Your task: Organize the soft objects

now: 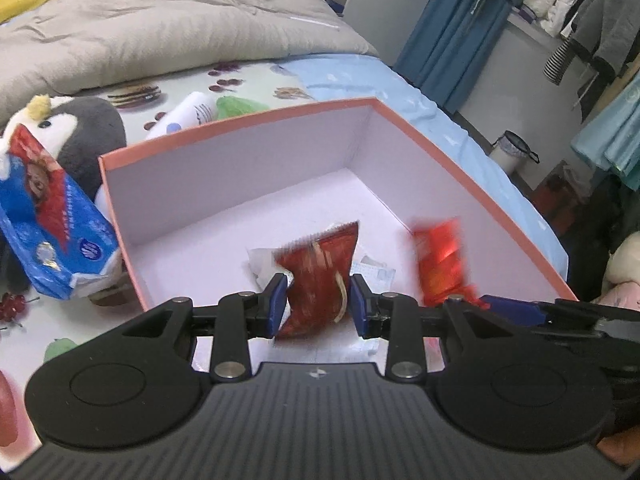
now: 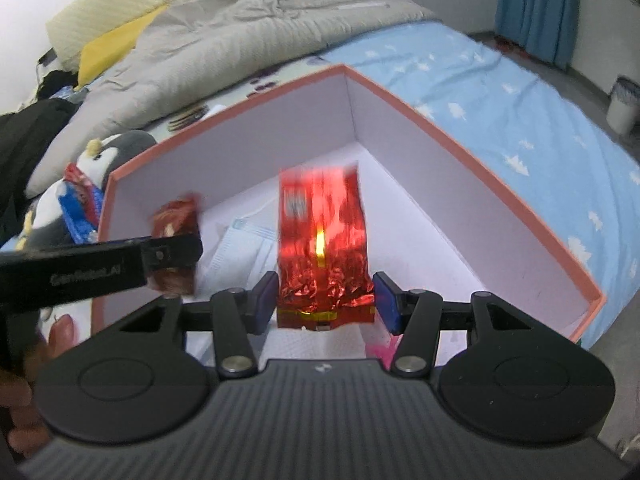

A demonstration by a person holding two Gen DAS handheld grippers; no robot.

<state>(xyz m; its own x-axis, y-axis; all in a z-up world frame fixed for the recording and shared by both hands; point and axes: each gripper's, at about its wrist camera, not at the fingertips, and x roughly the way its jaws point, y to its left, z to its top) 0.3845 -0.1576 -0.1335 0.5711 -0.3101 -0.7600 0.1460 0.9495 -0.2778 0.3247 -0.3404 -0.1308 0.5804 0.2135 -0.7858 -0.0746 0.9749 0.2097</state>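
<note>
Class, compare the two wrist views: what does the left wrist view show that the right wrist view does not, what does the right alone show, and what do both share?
Only the left wrist view shows the rack of hanging clothes, the white squeeze tube and the green crumpled wrapper behind the box.

Only the right wrist view shows the cream quilted pillow and the yellow cloth.

Both show the pink-rimmed white cardboard box, the grey plush penguin, the dark red snack packet between the left gripper's fingers, and the shiny red foil packet at the right gripper.
</note>
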